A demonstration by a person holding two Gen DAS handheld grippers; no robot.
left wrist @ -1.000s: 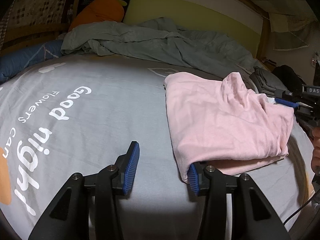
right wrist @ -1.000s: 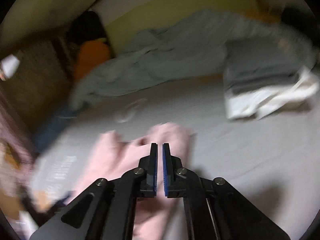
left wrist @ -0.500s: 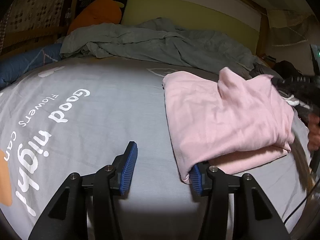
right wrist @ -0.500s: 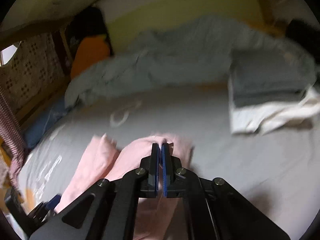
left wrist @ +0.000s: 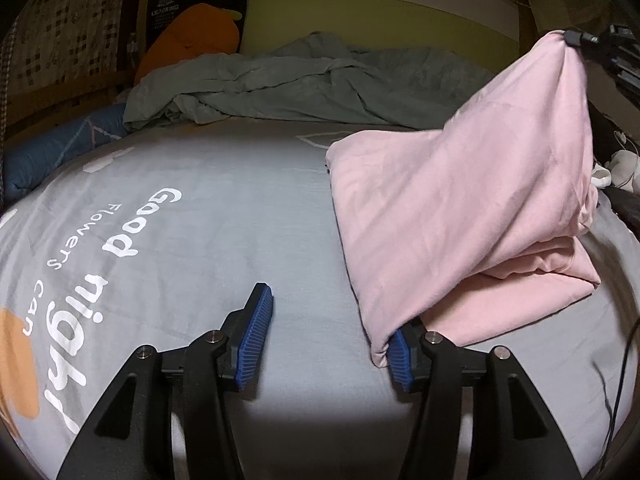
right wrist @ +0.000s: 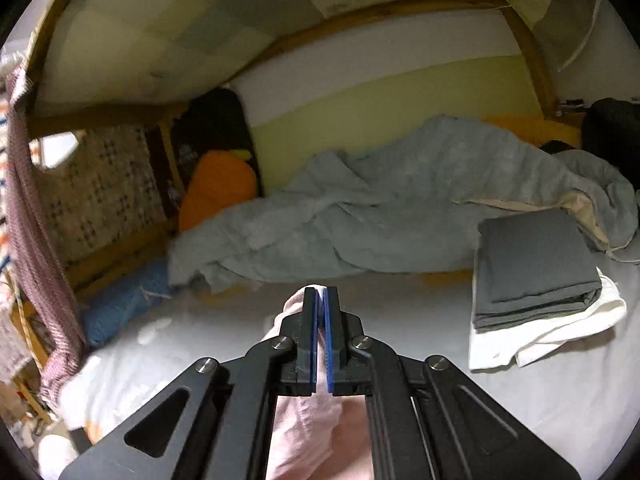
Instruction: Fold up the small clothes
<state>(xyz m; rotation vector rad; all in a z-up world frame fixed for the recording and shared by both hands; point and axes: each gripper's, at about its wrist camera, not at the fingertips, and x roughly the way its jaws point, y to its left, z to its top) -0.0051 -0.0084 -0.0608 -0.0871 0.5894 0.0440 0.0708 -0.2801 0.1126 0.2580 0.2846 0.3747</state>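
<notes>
A pink garment (left wrist: 460, 208) lies partly folded on the grey bedsheet (left wrist: 200, 220) at the right. My right gripper (left wrist: 576, 38) is shut on its top fold and holds that part high, so the cloth hangs like a tent. In the right wrist view the pink garment (right wrist: 316, 432) hangs below the right gripper (right wrist: 321, 292), pinched between its blue pads. My left gripper (left wrist: 328, 320) rests low on the sheet with its jaws opening. The garment's near corner drapes over its right finger (left wrist: 400, 356), and only bare sheet lies between the pads.
A crumpled grey-green duvet (left wrist: 300, 84) runs along the back of the bed. A folded dark grey stack (right wrist: 536, 264) sits on a white garment (right wrist: 552, 332) at the right. An orange pillow (left wrist: 192, 36) and a blue cushion (left wrist: 56, 148) lie at the back left.
The right gripper closed on the pink garment's top fold and lifted it well above the bed. The left gripper's jaws spread a little wider and it stayed in place.
</notes>
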